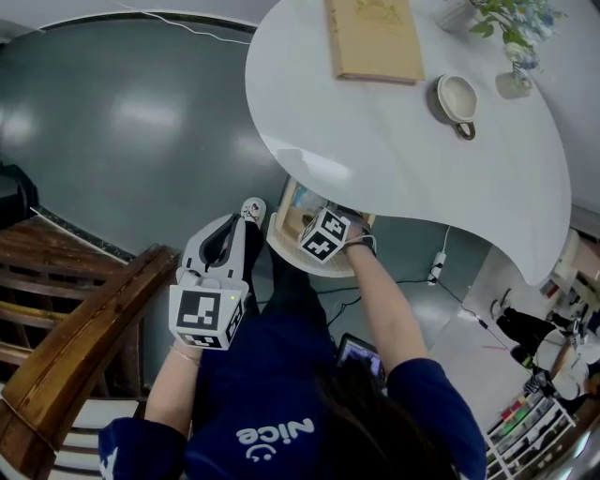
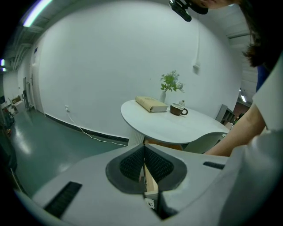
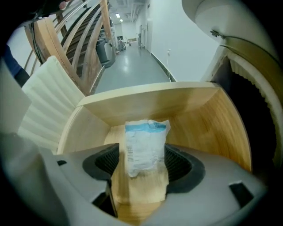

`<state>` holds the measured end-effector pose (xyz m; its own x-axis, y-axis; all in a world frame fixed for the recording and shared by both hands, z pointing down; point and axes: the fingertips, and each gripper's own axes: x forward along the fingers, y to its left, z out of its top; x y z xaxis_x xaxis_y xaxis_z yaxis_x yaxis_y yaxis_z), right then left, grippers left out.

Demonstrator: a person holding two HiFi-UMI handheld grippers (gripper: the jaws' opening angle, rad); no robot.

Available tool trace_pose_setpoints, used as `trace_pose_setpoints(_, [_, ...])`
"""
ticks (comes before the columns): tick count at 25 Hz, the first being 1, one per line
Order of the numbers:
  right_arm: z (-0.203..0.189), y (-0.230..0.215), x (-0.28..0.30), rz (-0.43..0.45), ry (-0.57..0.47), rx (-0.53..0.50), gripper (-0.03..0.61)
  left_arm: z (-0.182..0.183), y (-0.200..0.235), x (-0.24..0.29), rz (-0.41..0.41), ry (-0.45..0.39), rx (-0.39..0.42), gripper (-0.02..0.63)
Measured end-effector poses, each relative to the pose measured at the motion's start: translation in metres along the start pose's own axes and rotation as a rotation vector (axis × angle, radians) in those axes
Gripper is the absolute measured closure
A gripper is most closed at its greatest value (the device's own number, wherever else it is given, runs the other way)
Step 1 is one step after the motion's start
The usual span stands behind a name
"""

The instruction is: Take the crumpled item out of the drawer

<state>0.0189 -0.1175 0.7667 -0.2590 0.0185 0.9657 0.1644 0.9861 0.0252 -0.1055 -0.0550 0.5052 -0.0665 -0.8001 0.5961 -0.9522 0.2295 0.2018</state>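
Under the white table (image 1: pixel 394 141) the wooden drawer (image 3: pixel 208 128) is open. The crumpled packet (image 3: pixel 145 145) lies inside, between the spread jaws of the right gripper (image 3: pixel 142 164). Best to centre the pads, then squeeze gently. The left gripper (image 2: pixel 144 172) is pressed together and empty.

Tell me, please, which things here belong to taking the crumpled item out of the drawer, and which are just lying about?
For the job: crumpled packet, lying in the wooden drawer; right tool, open, lined up on the packet.
Lying about: book, cup and plant on the white table; left tool, shut and empty.
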Motion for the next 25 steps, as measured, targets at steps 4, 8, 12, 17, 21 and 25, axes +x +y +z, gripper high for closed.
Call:
trace_pose_setpoints(4, [-0.003, -0.002, 0.011, 0.008, 0.022, -0.071, 0.244, -0.007, 0.004, 0.001, 0.01, 0.013, -0.007, 0.609])
trace_pose_setpoints(8, [-0.002, -0.003, 0.023, 0.026, 0.041, -0.104, 0.239, -0.015, 0.011, -0.002, 0.037, 0.027, -0.022, 0.609])
trace_pose_setpoints(12, [-0.006, 0.002, 0.029, 0.034, 0.067, -0.134, 0.236, -0.02, 0.016, -0.005, 0.057, 0.035, -0.024, 0.609])
trace_pose_setpoints(17, [-0.006, 0.0, 0.034, 0.013, 0.072, -0.159, 0.272, -0.021, 0.02, -0.003, 0.06, 0.038, -0.027, 0.609])
trace_pose_setpoints(21, [-0.005, -0.001, 0.035, 0.003, 0.072, -0.165, 0.317, -0.021, 0.02, -0.001, 0.053, 0.037, -0.028, 0.609])
trace_pose_setpoints(25, [-0.004, -0.002, 0.033, 0.01, 0.065, -0.141, 0.384, -0.02, 0.02, 0.002, 0.045, 0.045, -0.024, 0.609])
